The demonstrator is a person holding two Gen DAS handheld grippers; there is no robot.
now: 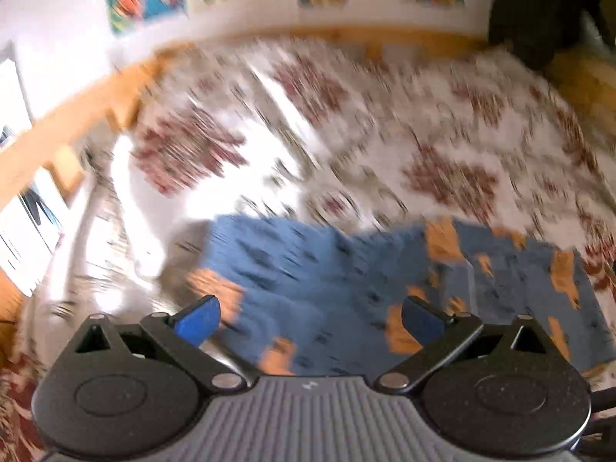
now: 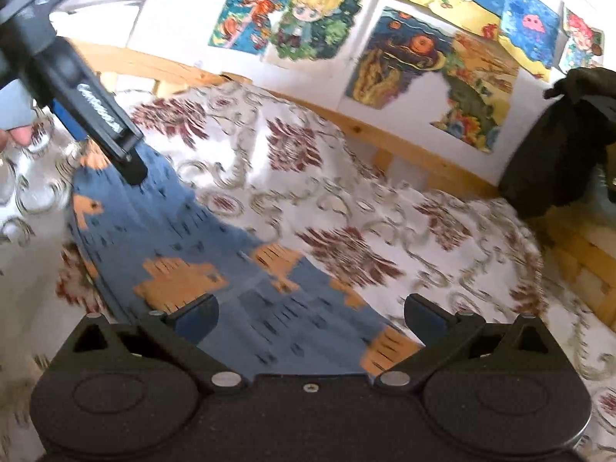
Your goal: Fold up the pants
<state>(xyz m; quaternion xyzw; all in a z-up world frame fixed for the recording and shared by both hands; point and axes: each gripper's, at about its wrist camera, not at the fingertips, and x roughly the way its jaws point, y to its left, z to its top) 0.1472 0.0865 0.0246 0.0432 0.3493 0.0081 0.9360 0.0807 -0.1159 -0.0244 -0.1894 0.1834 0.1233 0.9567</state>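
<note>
I have the pants lying flat on the bed, a long blue strip with orange patches running lengthwise from just under my right gripper away toward the bed's far left side. That long axis is what the next move turns on: one end lies directly below the right gripper, and the other end lies beneath my left gripper, whose black body shows in the right wrist view over the strip's far end.

Both grippers stand wide open and have hold of nothing; cloth shows plainly between the fingers in each wrist view. Whether the left gripper's tip touches the fabric I cannot tell from here.

The left wrist view is badly blurred, but it shows blue cloth spreading from between its fingers off to the right, so the garment lies across that view.

My judgement: each gripper is nearest its own end of the strip, so the fold would bring one end along the long axis onto the other.
</note>
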